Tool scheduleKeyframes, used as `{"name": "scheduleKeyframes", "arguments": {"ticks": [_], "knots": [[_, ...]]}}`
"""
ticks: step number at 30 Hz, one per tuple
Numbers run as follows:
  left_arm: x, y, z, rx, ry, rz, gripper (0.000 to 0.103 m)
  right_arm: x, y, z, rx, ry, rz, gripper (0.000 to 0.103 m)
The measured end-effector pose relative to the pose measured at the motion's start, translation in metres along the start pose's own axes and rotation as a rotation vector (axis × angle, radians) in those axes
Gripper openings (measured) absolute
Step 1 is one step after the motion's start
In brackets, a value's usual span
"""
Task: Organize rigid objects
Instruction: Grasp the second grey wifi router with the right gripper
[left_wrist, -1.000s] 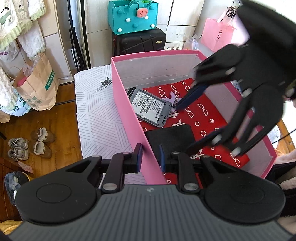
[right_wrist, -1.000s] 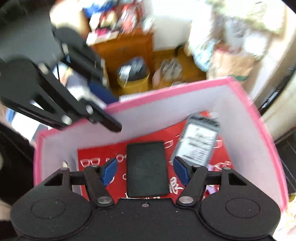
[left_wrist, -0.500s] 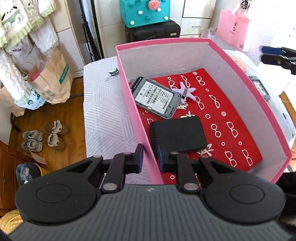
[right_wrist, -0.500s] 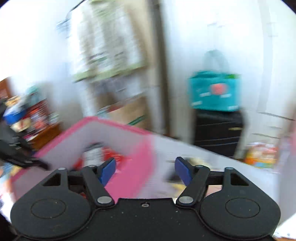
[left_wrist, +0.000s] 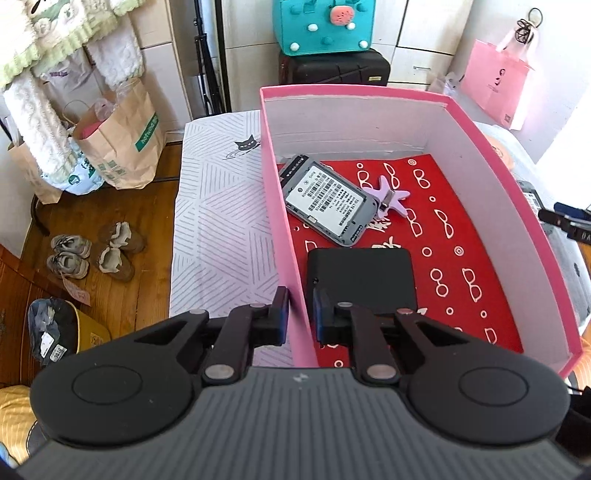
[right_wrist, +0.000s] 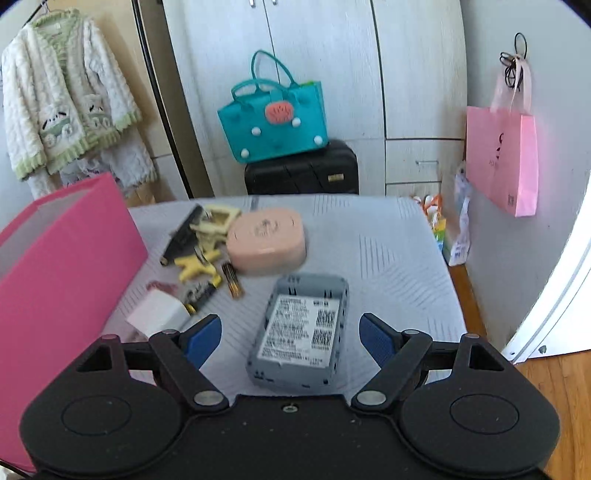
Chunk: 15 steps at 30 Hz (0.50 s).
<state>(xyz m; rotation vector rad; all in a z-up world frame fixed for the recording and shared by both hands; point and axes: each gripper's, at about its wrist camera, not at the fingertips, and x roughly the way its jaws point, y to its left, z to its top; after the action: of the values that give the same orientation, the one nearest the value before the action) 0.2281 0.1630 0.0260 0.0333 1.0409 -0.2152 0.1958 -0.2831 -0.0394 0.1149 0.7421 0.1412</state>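
Striped bedsheet (right_wrist: 388, 251) is carrying the loose items while I'm pinching the pink box (left_wrist: 509, 206) wall with my left gripper (left_wrist: 300, 314) and lining my wide-open right gripper (right_wrist: 290, 338) squarely over the near grey device (right_wrist: 301, 332), centring before closing.

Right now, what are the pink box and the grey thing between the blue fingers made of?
The pink box looks like cardboard: thin flat walls, matte pink outside, plain white inside. The grey device looks like hard moulded plastic, with crisp notched edges and a matte shell; the white printed label on top is probably paper or a sticker.
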Motion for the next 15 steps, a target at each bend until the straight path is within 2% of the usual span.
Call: {"name": "scheduleKeyframes", "arguments": {"ticks": [6, 8, 15], "knots": [[0.002, 0.001, 0.003, -0.028, 0.007, 0.007, 0.013, 0.024, 0.004, -0.005, -0.052, 0.038, -0.041, 0.084], [0.003, 0.001, 0.004, -0.034, 0.007, 0.007, 0.013, 0.025, 0.004, -0.004, -0.081, 0.02, -0.082, 0.067], [0.003, 0.006, 0.004, -0.072, 0.004, -0.011, 0.013, 0.024, -0.002, -0.001, -0.104, 0.03, -0.057, 0.067]]}}
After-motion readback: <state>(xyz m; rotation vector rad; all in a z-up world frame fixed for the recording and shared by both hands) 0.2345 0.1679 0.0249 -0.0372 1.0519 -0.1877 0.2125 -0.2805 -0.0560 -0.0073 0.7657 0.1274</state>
